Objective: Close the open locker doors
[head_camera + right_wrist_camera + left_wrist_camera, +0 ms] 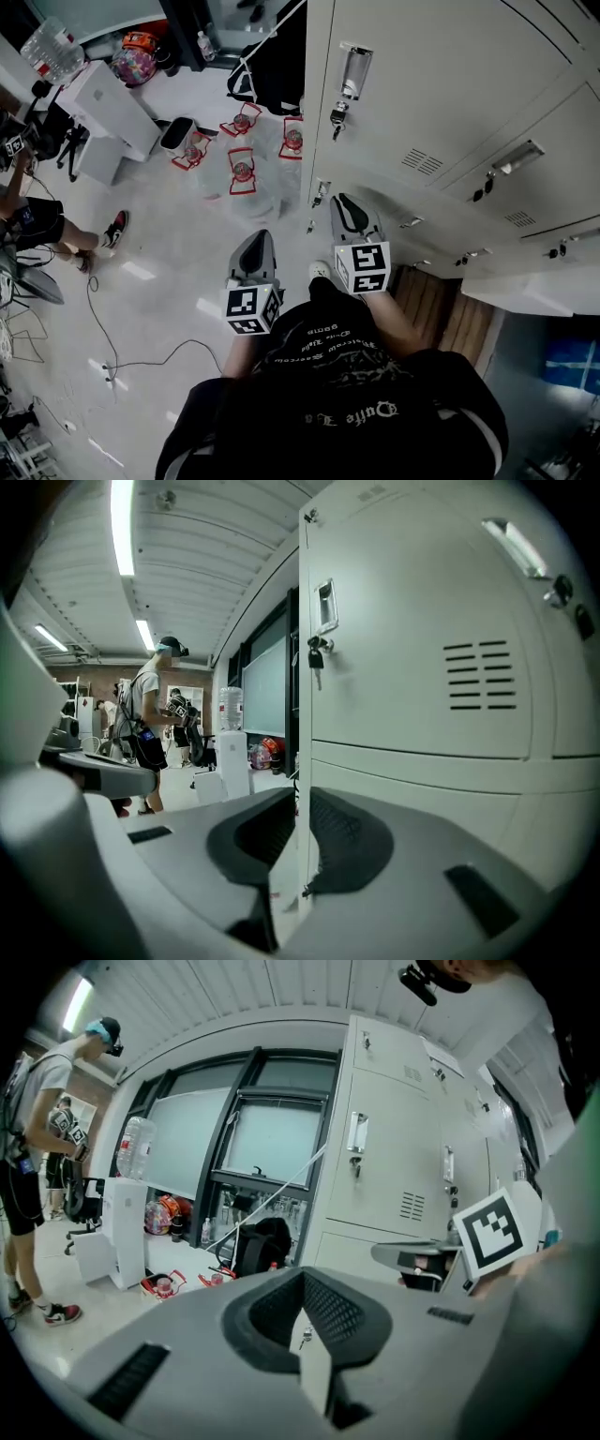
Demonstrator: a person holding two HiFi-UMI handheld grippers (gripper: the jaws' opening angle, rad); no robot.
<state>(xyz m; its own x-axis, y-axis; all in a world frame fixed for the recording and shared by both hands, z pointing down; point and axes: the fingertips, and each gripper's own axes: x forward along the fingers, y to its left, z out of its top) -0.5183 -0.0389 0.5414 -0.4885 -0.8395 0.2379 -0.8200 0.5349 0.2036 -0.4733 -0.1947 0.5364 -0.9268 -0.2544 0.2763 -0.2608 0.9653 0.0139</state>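
At 6 o'clock in the head view a black printed shirt (337, 394) is seen. Just beyond it the left gripper (256, 246) and the right gripper (349, 208) are held side by side, pointed toward 12 o'clock. Both pairs of jaws are kept narrowly parted, with nothing caught between them. The right gripper is held just beside the locker bank (450, 94), spread from 1 to 4 o'clock. The locker doors (422, 639) nearest it are seen shut, with a key (316, 656) hung from one lock. Whether the pale panel (530, 291) at 4 o'clock is an open door cannot be told. Farther off, red-handled containers (242, 171) are set at 11 o'clock.
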